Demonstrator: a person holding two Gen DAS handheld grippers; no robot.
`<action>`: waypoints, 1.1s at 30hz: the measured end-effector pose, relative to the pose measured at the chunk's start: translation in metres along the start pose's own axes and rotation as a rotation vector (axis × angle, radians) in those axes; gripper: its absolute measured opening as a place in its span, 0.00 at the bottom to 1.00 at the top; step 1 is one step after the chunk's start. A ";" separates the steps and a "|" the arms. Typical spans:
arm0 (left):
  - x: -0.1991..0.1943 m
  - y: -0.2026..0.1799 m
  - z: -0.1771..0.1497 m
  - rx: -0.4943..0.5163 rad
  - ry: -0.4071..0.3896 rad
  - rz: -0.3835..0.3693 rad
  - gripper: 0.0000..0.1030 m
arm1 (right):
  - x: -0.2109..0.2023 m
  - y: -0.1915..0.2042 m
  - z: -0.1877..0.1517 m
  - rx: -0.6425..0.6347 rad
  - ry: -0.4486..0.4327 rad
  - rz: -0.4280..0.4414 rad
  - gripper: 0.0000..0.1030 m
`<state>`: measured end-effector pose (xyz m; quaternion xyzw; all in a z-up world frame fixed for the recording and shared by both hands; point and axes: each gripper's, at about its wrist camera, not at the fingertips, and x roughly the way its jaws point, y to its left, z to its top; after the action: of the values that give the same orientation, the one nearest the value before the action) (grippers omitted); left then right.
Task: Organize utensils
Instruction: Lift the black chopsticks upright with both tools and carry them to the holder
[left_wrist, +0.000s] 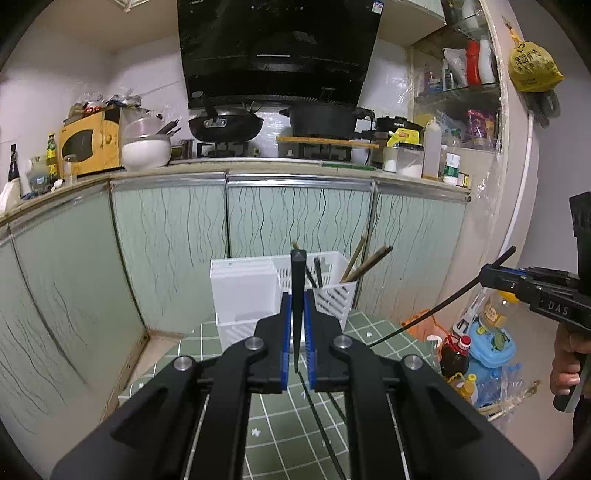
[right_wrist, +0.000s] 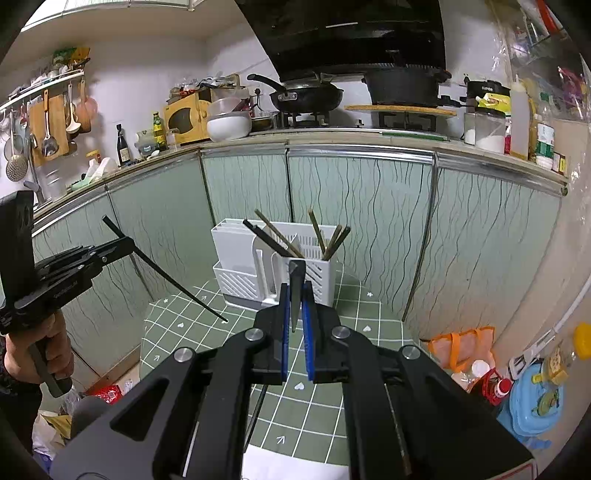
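My left gripper (left_wrist: 297, 332) is pinching a thin black chopstick (left_wrist: 297, 295) between its blue pads, and the stick points up and a bit forward. My right gripper (right_wrist: 295, 317) is pinching another thin black chopstick (right_wrist: 296, 291) the same way. From the left camera I can see the right one's stick poking out long on both sides of the jaws, and the right camera shows the same for the left one. I think these sticks are very light, stiff and smooth, so they could slip or spin in the pads if I squeeze too softly. Holding near the middle seems best to me, so neither end swings around. Under both grippers is a green table cloth with white grid lines (right_wrist: 325, 391), and more dark sticks (left_wrist: 321, 424) lie on it just below the left gripper. Straight ahead of both grippers, at the far end of the cloth, stands a white plastic utensil holder with slotted sides (right_wrist: 314, 273). Brown wooden chopsticks (right_wrist: 328, 236) and a couple of dark ones already lean inside its right pocket. The sticks I hold are close to the holder but not in it yet. I think the next job is to tip each one down into that pocket.
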<state>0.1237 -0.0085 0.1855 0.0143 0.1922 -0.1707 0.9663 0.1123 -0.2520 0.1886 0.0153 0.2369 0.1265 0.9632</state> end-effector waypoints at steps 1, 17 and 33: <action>0.001 0.000 0.002 0.001 -0.001 0.000 0.06 | 0.001 0.000 0.003 -0.006 0.001 -0.002 0.06; 0.033 -0.009 0.033 -0.002 0.003 -0.029 0.06 | 0.020 -0.005 0.045 -0.034 -0.021 0.000 0.06; 0.062 -0.023 0.065 0.012 -0.025 -0.056 0.06 | 0.041 -0.004 0.081 -0.047 -0.048 0.015 0.06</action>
<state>0.1936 -0.0565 0.2229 0.0128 0.1794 -0.1989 0.9634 0.1857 -0.2430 0.2420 -0.0026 0.2104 0.1388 0.9677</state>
